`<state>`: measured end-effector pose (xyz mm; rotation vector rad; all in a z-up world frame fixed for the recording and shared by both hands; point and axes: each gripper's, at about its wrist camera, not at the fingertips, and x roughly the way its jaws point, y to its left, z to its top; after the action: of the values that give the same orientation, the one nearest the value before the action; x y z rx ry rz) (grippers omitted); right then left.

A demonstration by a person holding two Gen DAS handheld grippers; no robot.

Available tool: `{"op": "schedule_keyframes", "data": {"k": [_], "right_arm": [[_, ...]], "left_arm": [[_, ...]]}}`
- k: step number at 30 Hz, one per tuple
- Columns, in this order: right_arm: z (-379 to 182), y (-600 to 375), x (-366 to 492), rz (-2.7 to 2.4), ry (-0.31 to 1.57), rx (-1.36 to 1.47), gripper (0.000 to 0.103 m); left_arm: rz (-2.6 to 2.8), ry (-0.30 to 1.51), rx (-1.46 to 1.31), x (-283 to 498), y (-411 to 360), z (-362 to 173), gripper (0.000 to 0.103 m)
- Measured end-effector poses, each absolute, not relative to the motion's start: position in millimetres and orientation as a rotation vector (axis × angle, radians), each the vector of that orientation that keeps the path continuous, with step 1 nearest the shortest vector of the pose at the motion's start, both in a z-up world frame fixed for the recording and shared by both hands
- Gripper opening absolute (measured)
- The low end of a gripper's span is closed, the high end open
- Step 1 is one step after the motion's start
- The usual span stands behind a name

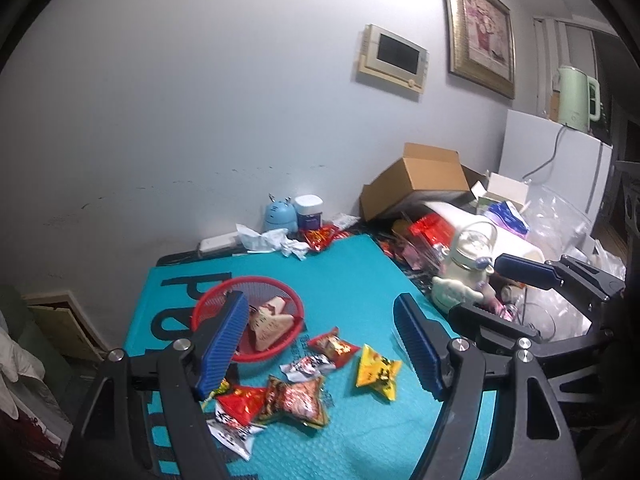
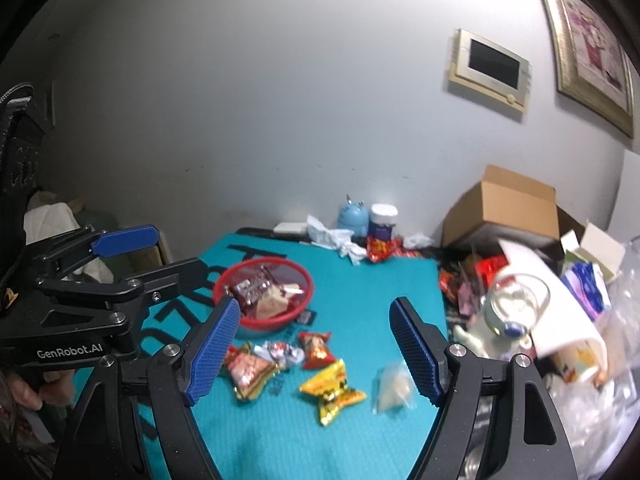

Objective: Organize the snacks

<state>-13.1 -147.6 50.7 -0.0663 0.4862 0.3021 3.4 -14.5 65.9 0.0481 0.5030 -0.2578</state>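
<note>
Several loose snack packets [image 1: 304,380] lie on the teal mat [image 1: 360,280] just ahead of and between your left gripper's [image 1: 320,348] blue pads in the left wrist view; its jaws stand apart with nothing in them, and the red basket [image 1: 208,300], holding a pale wedge packet, sits just beyond its left pad, likely as the collecting spot. From the right wrist view, your right gripper [image 2: 314,348] also gapes empty above the yellow packet [image 2: 332,390] and a clear bag [image 2: 394,386] near its right pad, so both are probably poised to pick.
</note>
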Motion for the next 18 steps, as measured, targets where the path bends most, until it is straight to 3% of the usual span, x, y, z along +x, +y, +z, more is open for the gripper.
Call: {"op": "schedule_keyframes", "data": {"k": [18], "right_arm": [[-3, -193, -44, 0.219, 0.589, -0.011, 0.078]], "left_arm": [[-0.378, 0.662, 0.040, -2, -59, 6, 0.074]]}}
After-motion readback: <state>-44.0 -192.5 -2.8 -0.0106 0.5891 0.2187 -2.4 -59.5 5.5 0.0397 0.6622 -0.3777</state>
